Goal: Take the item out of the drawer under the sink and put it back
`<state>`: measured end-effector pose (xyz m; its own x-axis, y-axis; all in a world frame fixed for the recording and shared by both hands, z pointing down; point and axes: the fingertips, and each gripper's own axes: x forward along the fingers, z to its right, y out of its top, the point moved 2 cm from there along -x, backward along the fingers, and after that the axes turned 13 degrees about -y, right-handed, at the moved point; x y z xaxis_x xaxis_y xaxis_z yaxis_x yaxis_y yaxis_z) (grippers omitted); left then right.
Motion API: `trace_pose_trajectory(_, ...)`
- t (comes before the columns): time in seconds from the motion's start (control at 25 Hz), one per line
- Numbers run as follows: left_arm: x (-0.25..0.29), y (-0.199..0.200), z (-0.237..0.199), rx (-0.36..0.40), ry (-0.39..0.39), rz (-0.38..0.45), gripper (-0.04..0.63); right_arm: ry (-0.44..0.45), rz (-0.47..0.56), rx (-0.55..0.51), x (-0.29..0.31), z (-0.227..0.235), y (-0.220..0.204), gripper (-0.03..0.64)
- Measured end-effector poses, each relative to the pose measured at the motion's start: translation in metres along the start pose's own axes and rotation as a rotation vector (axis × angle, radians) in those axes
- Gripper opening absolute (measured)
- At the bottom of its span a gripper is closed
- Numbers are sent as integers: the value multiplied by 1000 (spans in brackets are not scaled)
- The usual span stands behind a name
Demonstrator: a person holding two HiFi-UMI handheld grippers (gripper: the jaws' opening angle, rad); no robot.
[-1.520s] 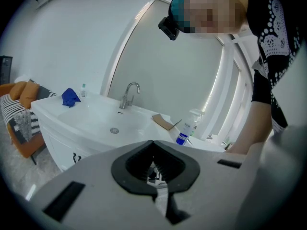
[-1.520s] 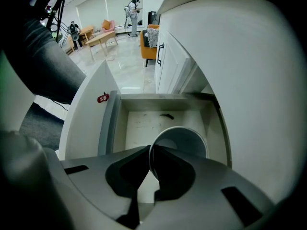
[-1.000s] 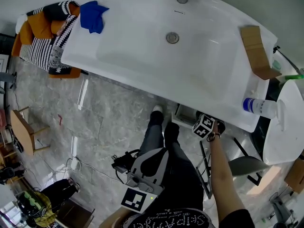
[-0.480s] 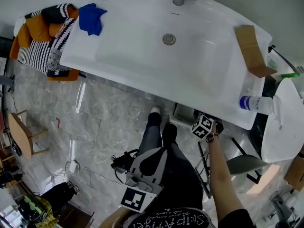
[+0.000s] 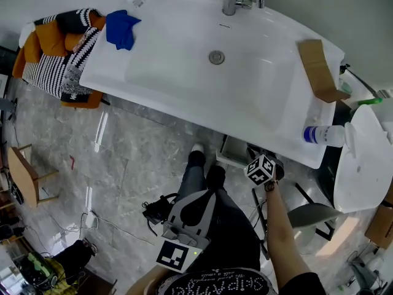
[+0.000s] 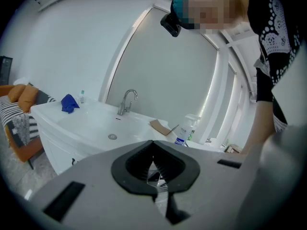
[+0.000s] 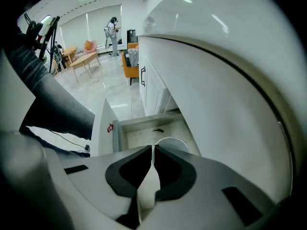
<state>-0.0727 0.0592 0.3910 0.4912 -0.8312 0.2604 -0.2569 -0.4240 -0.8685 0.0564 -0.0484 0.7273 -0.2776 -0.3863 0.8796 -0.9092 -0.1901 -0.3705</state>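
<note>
- Head view: my right tool [image 5: 261,169] sits under the front edge of the sink [image 5: 184,60], towards its right corner, over the open drawer [image 5: 232,151]. Its jaws are hidden here by the marker cube. My left tool [image 5: 187,217] hangs by my legs, well apart from the drawer. If I lift straight up, I judge the cube or my load will knock the sink's overhanging edge, so I should come outward first.
- Left gripper view: my left tool [image 6: 153,142] has its jaws together on nothing and looks across at the sink. It is too far off to catch anything I drop.
- Right gripper view: my jaws are almost together, pinching what looks like the thin rim of the white round item [image 7: 175,143], just above the drawer [image 7: 144,128] floor. With so little rim held, the item could swing or slip and fall back. The sink's underside [image 7: 225,80] crowds close on the right and could clip it.
</note>
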Motion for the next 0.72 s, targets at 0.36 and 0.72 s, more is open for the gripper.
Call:
trace_pose_trajectory(0.36, 1, 7, 9, 33, -12, 28, 5, -44, 86, 281, -31, 13, 13, 17)
trace_pose_trajectory(0.72, 13, 16, 22, 82, -53, 62, 5, -101, 152, 360, -66, 26, 10, 17)
